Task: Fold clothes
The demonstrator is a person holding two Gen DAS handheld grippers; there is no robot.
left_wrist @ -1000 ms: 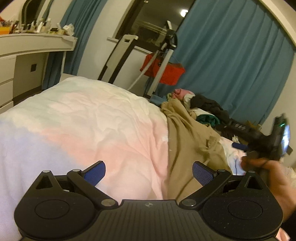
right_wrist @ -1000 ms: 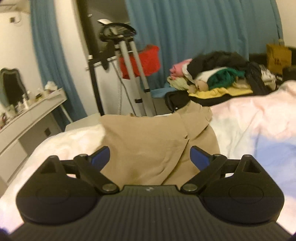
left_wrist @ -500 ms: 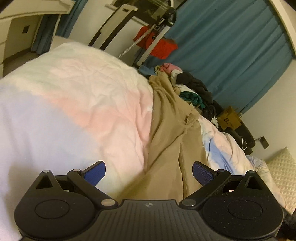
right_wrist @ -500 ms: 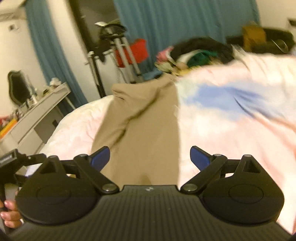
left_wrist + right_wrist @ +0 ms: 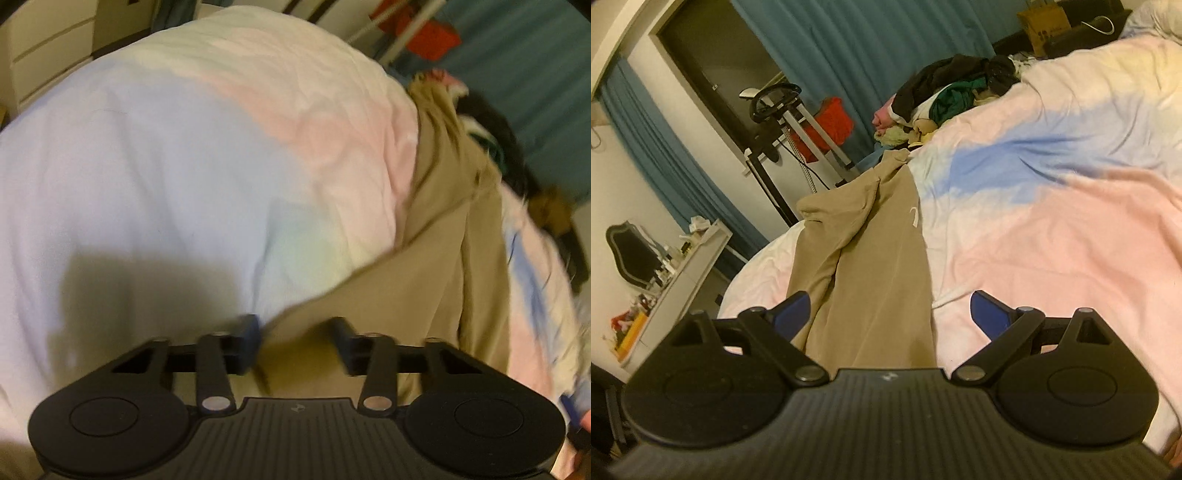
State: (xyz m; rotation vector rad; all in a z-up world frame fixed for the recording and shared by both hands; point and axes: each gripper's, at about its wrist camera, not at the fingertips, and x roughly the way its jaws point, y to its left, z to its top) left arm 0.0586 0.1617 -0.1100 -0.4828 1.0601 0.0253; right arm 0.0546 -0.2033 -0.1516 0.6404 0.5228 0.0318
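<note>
My left claw [image 5: 295, 341] is tipped down low over the bed [image 5: 166, 166], fingers drawn partway in around the near edge of the tan garment [image 5: 436, 266] (blur hides whether they grip it; I cannot tell); my right claw [image 5: 890, 314] hovers released over the same tan garment [image 5: 864, 266], which lies lengthwise on the pastel duvet [image 5: 1071, 229]; a clothes pile [image 5: 953, 88] sits beyond, before blue curtains [image 5: 871, 44].
</note>
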